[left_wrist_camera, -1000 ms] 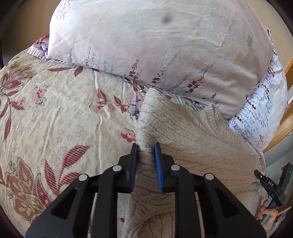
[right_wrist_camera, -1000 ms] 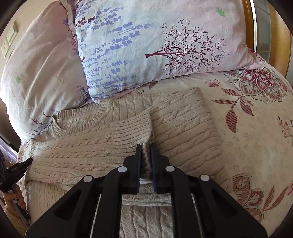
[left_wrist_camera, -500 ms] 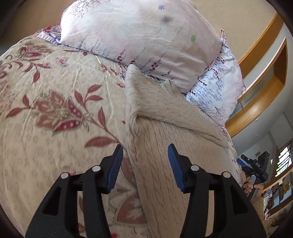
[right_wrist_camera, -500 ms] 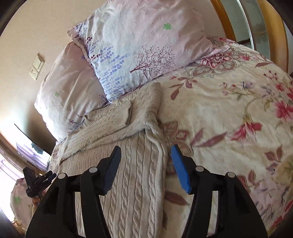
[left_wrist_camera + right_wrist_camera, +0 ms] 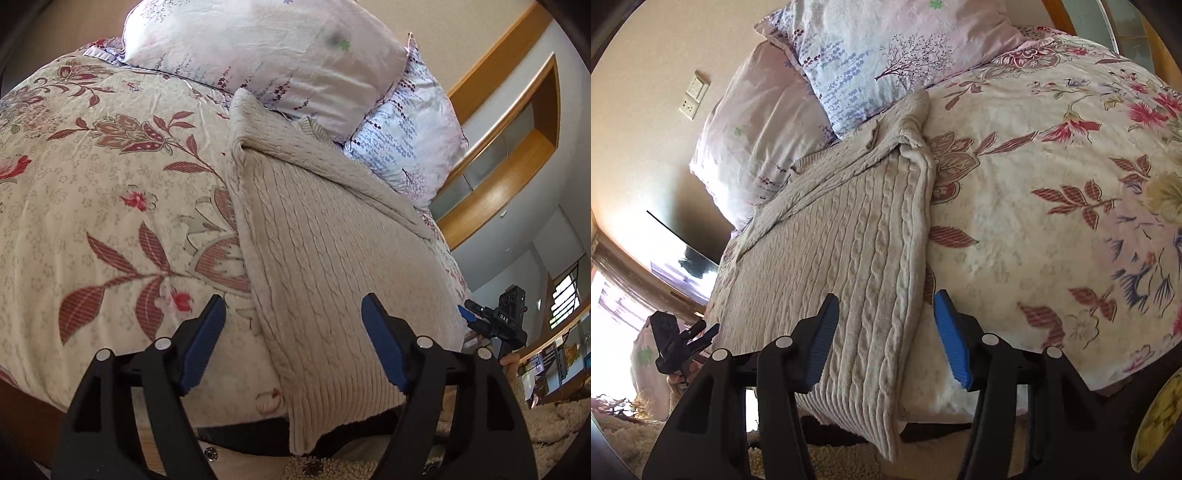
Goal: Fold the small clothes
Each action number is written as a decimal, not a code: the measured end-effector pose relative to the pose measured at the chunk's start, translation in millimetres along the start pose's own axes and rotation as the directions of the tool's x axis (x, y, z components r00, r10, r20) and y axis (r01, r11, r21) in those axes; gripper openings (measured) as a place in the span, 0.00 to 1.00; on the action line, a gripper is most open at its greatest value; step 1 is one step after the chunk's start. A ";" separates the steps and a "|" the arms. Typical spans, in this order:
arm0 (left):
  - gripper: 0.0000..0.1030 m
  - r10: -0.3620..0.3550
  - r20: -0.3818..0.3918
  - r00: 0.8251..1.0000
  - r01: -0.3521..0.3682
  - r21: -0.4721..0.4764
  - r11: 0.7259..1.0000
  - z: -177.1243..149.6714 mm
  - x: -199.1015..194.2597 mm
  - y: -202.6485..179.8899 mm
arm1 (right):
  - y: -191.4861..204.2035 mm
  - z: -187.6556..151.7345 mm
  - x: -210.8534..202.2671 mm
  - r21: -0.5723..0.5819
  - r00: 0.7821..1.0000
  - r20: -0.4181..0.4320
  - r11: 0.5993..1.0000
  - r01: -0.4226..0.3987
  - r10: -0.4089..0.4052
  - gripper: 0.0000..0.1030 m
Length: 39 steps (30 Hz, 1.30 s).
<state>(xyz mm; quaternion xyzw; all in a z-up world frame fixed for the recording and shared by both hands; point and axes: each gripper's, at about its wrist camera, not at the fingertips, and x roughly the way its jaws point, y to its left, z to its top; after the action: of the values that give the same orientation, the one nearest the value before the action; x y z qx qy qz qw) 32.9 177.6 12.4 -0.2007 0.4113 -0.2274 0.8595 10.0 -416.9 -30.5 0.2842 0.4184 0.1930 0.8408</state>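
While both grippers hover with parted, empty jaws, the cable-knit sweater (image 5: 332, 258) runs lengthwise ahead, its hem corners nearest: left gripper (image 5: 295, 339), just widened, and right gripper (image 5: 886, 332).

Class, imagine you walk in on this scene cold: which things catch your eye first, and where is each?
First, the cream cable-knit sweater, laid lengthwise on the bed with its sleeves folded in and its hem hanging over the near edge. Beneath it spreads a floral quilt, with two flowery pillows at the head. Up close, the left gripper and right gripper stand open over the hem, holding nothing.
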 end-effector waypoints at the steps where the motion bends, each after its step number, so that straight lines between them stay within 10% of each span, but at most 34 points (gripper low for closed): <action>1: 0.72 -0.001 -0.003 1.000 0.001 0.012 1.000 -3.1 -0.5 -2.7 | 0.9 -2.4 -1.0 0.003 1.000 -0.008 1.000 -0.009 0.009 0.53; 13: 0.25 -0.175 -0.092 0.980 0.168 -0.076 0.983 -30.2 6.9 -7.8 | -1.1 -32.6 9.4 0.086 0.966 -0.091 0.969 -0.233 0.241 0.23; 17: 0.23 -0.193 -0.117 0.974 0.186 -0.073 0.980 -36.2 11.4 -14.5 | -0.3 -36.1 12.3 0.084 0.958 -0.099 0.961 -0.262 0.270 0.22; 29: 0.07 -0.129 -0.046 0.991 0.130 0.023 0.991 -0.4 8.8 -32.7 | 29.8 -10.3 -11.8 -0.083 0.972 0.080 0.973 -0.213 0.220 0.08; 39: 0.06 0.029 0.138 0.990 -0.030 0.010 0.999 96.2 14.8 -33.1 | 76.9 52.1 -15.1 -0.267 0.949 0.309 0.964 0.021 0.065 0.07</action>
<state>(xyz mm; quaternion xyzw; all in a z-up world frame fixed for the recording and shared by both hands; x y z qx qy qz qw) 110.5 157.6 76.8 -0.2046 0.3525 -0.2027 0.8904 37.0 -383.1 53.2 0.2004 0.2457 0.2093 0.9250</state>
